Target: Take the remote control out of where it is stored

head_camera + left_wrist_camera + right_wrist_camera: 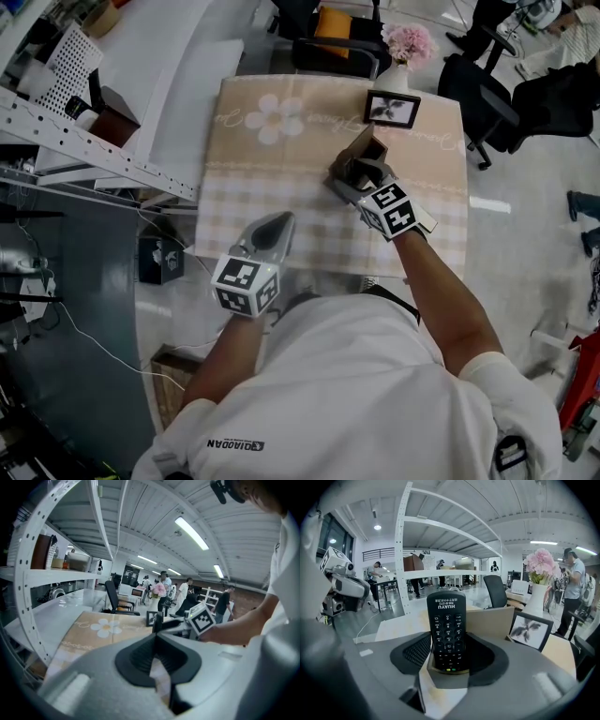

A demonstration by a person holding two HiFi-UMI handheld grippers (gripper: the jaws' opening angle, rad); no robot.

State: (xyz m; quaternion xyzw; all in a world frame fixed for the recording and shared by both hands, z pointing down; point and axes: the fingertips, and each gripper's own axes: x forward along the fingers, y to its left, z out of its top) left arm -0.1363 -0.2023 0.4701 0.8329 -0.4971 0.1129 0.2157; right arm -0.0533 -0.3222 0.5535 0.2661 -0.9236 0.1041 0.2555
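Observation:
A black remote control [447, 625] stands upright in a small brown cardboard holder [446, 678] on the checked tablecloth [281, 187]. The right gripper view shows my right gripper [450, 638] open, its jaws standing on either side of the remote and holder, with a dark gap on the right side. From the head view, the right gripper [352, 178] is right at the holder [362, 154], near the table's far right. My left gripper [279, 225] hovers over the near left of the cloth. Its jaws [156, 637] are shut with their tips touching and nothing between them.
A framed picture [392, 109] and a white vase of pink flowers [405, 52] stand just behind the holder. A white shelving rack [84, 141] runs along the left. Office chairs [337, 37] sit beyond the table, and people stand in the background.

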